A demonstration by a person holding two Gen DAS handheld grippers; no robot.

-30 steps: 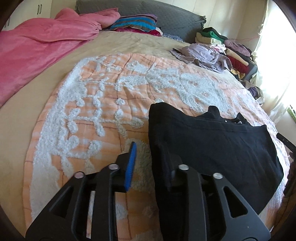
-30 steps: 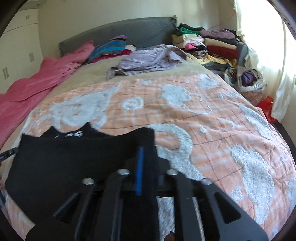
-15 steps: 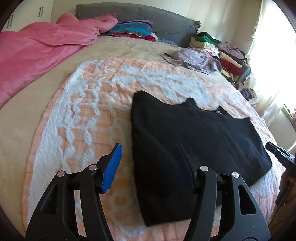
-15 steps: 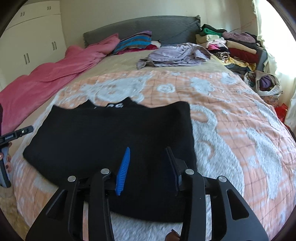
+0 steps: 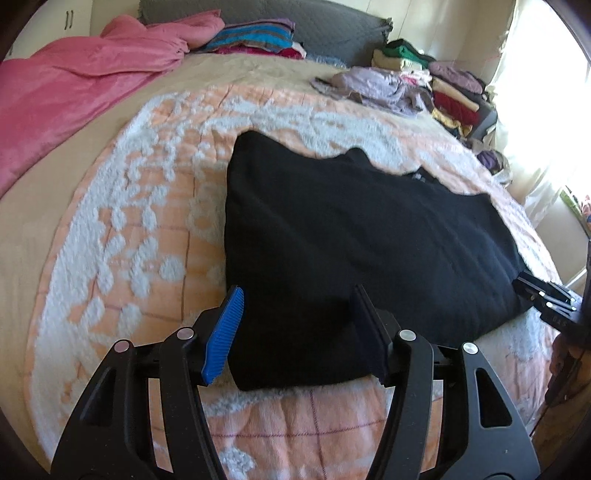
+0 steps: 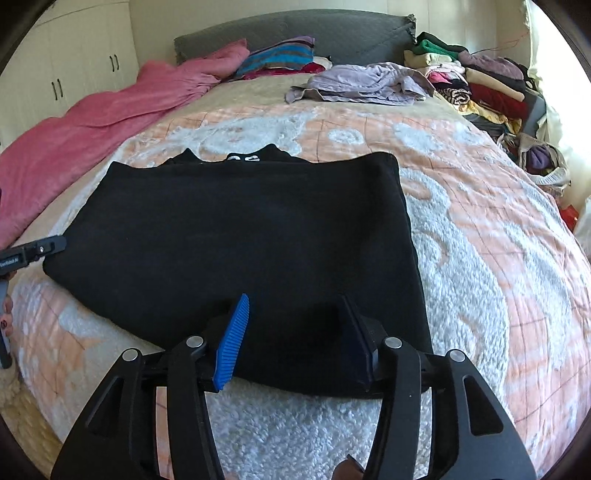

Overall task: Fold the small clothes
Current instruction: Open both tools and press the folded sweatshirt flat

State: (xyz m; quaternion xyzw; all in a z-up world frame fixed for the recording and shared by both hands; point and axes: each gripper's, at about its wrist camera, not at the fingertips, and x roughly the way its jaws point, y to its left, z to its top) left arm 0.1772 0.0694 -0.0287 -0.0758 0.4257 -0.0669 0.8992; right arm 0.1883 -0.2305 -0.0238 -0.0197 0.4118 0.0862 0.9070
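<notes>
A black garment (image 5: 362, 236) lies folded flat on the peach and white bedspread (image 5: 140, 221), its collar at the far side. My left gripper (image 5: 297, 314) stands open over the garment's near left corner, and the cloth lies loose between the blue pad and the dark pad. In the right wrist view the same garment (image 6: 236, 229) fills the middle. My right gripper (image 6: 293, 325) hovers over its near edge with jaws opening, the pads clear of the cloth. Each gripper shows at the other view's edge: the right gripper (image 5: 546, 299) and the left gripper (image 6: 33, 253).
A pink blanket (image 6: 92, 122) covers the bed's left side. A crumpled lilac garment (image 6: 369, 83) lies near the grey headboard (image 6: 288, 33), beside a striped pillow (image 6: 277, 55). Stacked folded clothes (image 6: 480, 85) and a basket (image 6: 539, 158) stand along the right side. White wardrobe doors (image 6: 74, 62) stand at the left.
Both grippers have let go of the black garment's edge, opened, and drawn back toward its near edge. The garment now lies flat and spread wider across the bedspread.
</notes>
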